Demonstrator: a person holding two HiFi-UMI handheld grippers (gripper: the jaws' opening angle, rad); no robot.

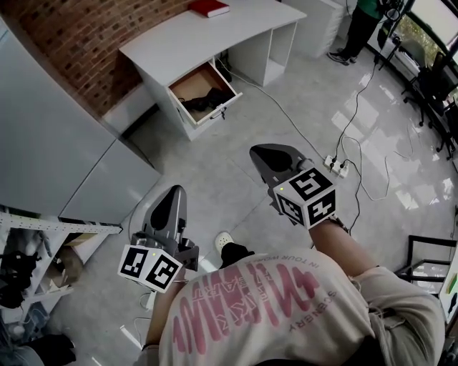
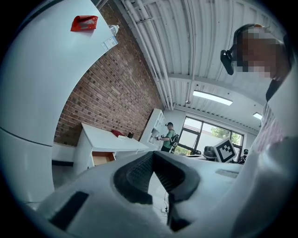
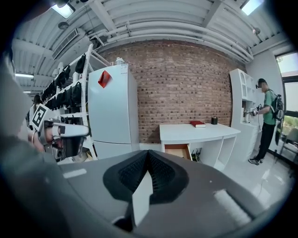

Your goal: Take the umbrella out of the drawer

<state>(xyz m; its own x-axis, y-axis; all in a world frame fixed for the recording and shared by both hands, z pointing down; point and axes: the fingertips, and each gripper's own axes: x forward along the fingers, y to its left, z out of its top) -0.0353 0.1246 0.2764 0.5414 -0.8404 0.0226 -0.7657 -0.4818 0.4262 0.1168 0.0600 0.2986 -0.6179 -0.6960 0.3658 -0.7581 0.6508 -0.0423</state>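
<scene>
A white desk (image 1: pixel 207 36) stands against the brick wall, and its wooden drawer (image 1: pixel 204 91) is pulled open. Inside lies the black folded umbrella (image 1: pixel 207 99), seen only in the head view. Both grippers hang over the floor, well short of the desk. My left gripper (image 1: pixel 174 193) is shut and empty; in its own view the jaws (image 2: pixel 153 154) meet at the tip, with the drawer (image 2: pixel 103 158) far off. My right gripper (image 1: pixel 262 153) is also shut with nothing in it. Its tips (image 3: pixel 148 152) point toward the open drawer (image 3: pixel 178 151).
A tall white fridge (image 1: pixel 50 150) and a cluttered shelf rack (image 1: pixel 36 264) stand on the left. A power strip (image 1: pixel 336 166) with cables lies on the floor to the right. A red book (image 1: pixel 209 8) rests on the desk. Another person (image 1: pixel 361 25) stands at the far right.
</scene>
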